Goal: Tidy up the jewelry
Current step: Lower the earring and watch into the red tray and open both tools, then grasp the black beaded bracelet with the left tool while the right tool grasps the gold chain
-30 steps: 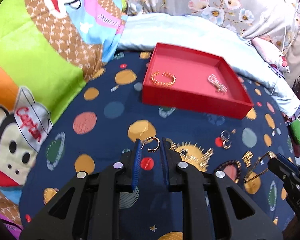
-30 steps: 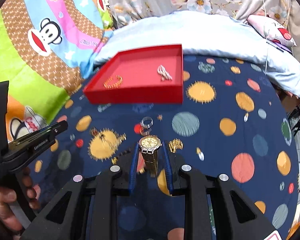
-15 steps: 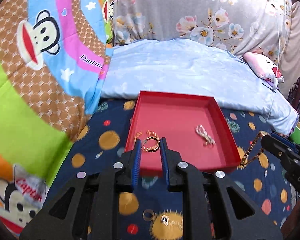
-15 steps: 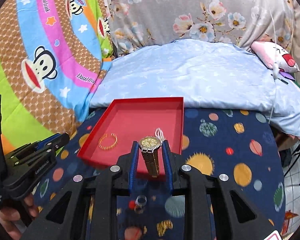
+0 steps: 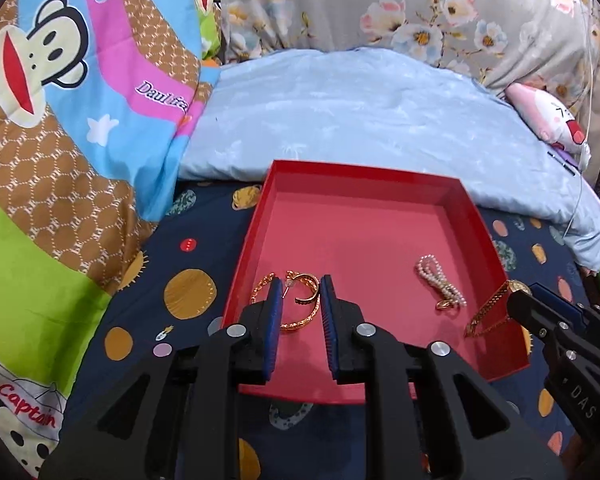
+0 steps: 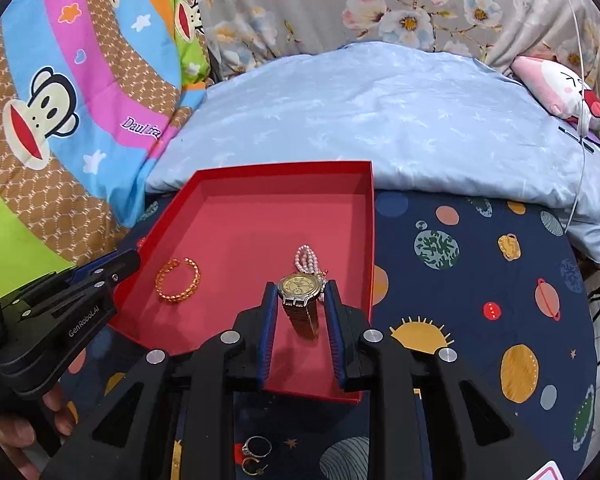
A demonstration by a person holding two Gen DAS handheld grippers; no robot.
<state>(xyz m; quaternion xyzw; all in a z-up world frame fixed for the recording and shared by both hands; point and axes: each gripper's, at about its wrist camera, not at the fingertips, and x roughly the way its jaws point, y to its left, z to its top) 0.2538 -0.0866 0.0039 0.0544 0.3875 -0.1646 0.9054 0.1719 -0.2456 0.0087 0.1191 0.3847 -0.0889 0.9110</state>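
Gripping hoop earring (image 5: 305, 289) in left tongs (image 5: 300, 286), right tongs (image 6: 301, 291) clamping watch (image 6: 300, 286), over red tray (image 6: 352, 172)

The left claw (image 5: 300, 294) pinches a gold hoop earring (image 5: 303, 289) above the red tray (image 5: 364, 184).

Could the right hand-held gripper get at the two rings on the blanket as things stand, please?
Probably not yet: the right hand-held gripper is shut on the watch over the red tray; the rings lie below it.

The watch (image 6: 300, 286) strap's lower end hides behind its own links; two rings (image 6: 256, 456) on the bed are partly cut by the right gripper's (image 6: 300, 300) body.
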